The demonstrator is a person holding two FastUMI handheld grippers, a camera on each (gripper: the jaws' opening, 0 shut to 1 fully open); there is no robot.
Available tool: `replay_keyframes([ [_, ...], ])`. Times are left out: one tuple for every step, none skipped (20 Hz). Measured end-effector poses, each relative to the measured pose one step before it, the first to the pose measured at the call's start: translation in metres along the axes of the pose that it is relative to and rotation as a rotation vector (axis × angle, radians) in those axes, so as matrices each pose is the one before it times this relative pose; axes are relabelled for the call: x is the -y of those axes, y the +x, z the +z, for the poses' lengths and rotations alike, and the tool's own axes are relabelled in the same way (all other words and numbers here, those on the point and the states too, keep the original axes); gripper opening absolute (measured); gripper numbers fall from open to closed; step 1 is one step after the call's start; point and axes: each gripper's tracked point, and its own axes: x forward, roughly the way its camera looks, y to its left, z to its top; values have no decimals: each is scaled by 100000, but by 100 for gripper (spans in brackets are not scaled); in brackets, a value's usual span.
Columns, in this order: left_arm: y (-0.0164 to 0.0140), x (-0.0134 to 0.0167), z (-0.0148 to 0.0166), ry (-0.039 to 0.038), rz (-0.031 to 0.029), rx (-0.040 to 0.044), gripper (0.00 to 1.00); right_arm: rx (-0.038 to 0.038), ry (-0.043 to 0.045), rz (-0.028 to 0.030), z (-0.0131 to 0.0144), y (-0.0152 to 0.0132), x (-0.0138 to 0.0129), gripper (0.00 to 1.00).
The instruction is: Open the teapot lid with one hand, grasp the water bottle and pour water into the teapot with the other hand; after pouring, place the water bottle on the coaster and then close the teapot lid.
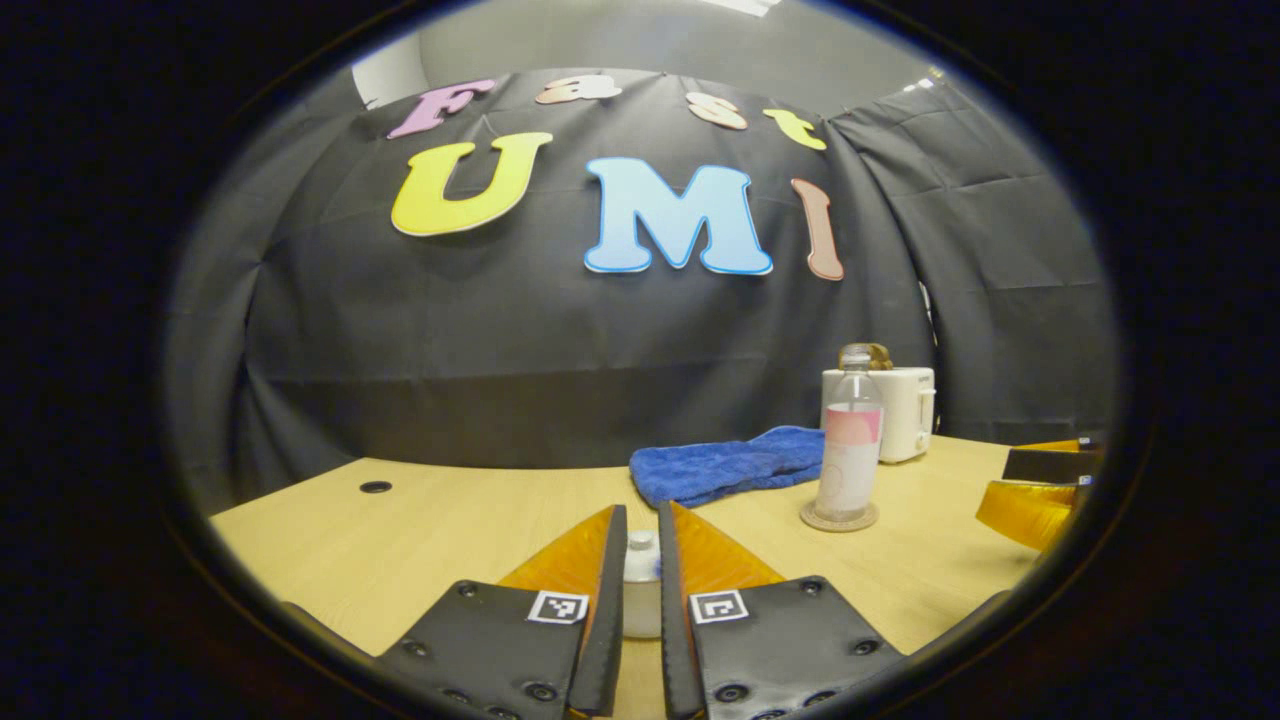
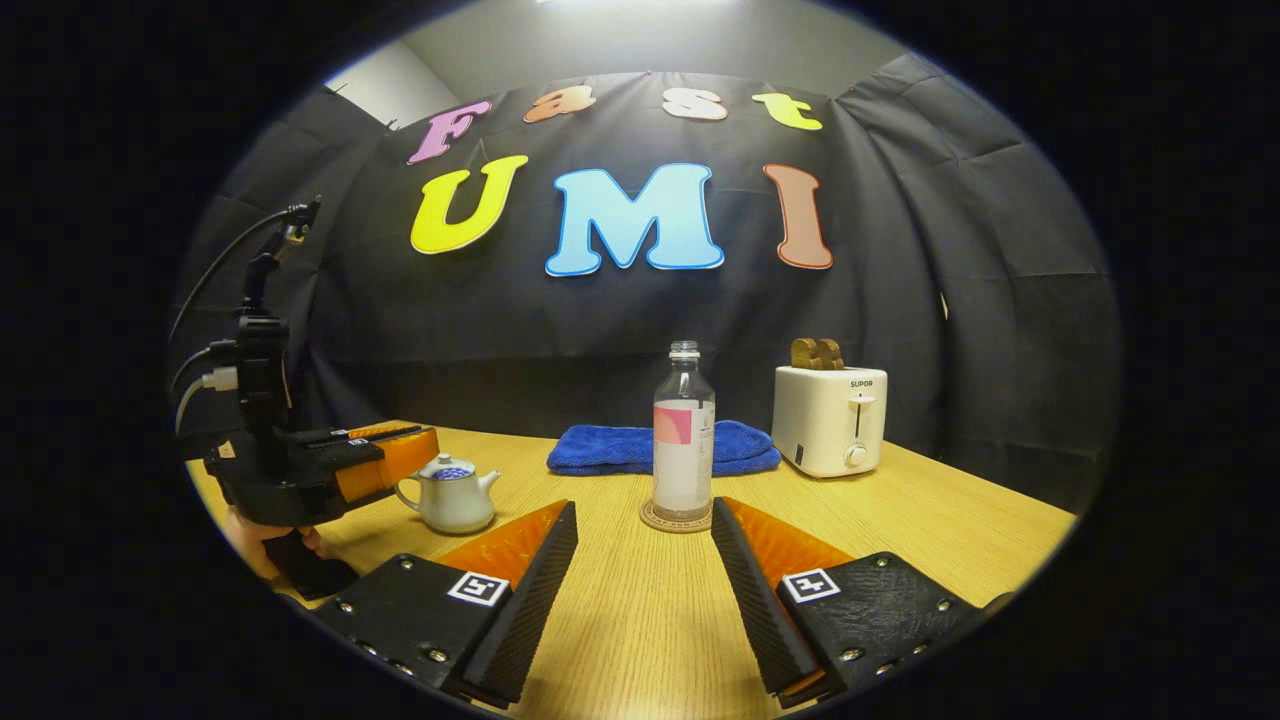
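A small white teapot [image 2: 452, 498] stands on the wooden table [image 2: 620, 620] at the left, its lid [image 2: 447, 468] seated on top. My left gripper [image 1: 641, 510] reaches it from the left and is shut on the lid's knob [image 1: 640, 545], which sits pinched in the narrow gap between the fingers. A clear water bottle [image 2: 684, 450] with a pink and white label stands upright on a round coaster [image 2: 655, 522] mid-table, its neck uncapped. My right gripper [image 2: 645, 503] is open just in front of the bottle, apart from it. The left gripper [image 2: 432, 450] is held by a hand [image 2: 250, 545].
A blue towel [image 2: 620, 450] lies behind the bottle. A white toaster [image 2: 828, 420] with brown slices stands at the back right. Black cloth walls close the booth behind. The table has a small round hole [image 1: 375, 487] at far left. The right gripper [image 1: 1000, 482] juts in beside the bottle [image 1: 850, 450].
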Motion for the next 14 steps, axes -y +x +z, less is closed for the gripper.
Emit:
replay_keyframes([
  [-593, 66, -2, 51, 546, 216, 22, 111, -23, 216, -28, -388, -82, 84],
  [-648, 127, 79, 45, 776, -40, 25, -22, 1, 291, -96, -285, -183, 84],
  [-656, 31, -8, -33, -187, -178, 28, 28, -5, 206, 49, -307, -159, 84],
  [-449, 486, 18, 58, -24, 289, 31, 26, -13, 64, 45, -245, -117, 84],
  [-599, 166, 145, 132, 81, 440, 34, -7, 30, -42, 2, -360, -56, 84],
  [-533, 235, -40, -232, -176, -358, 32, 37, 1, 126, -6, -134, -58, 84],
  [-430, 19, -20, 113, 463, 220, 37, -75, -7, 287, -51, -189, -159, 84],
  [-714, -71, -9, 63, 699, -392, 35, -1, 38, 332, -30, -128, -93, 84],
  [-317, -145, -151, 25, 1565, 79, 42, 43, -21, 449, 64, -266, -124, 84],
  [-561, -66, 127, -111, 1005, -71, 52, -30, -23, 679, -44, -143, -88, 84],
  [-555, 54, 159, 349, 1064, 527, 61, 13, -47, 564, -18, -194, -249, 84],
  [-579, -155, -78, -258, 977, -310, 63, 5, 1, 387, 37, -183, -81, 84],
  [-356, 89, -143, 93, 574, 153, 67, 43, 17, 216, 81, -149, -28, 84],
  [-517, 54, 79, 37, 305, 11, 71, 22, 0, 250, -69, -104, -148, 84],
])
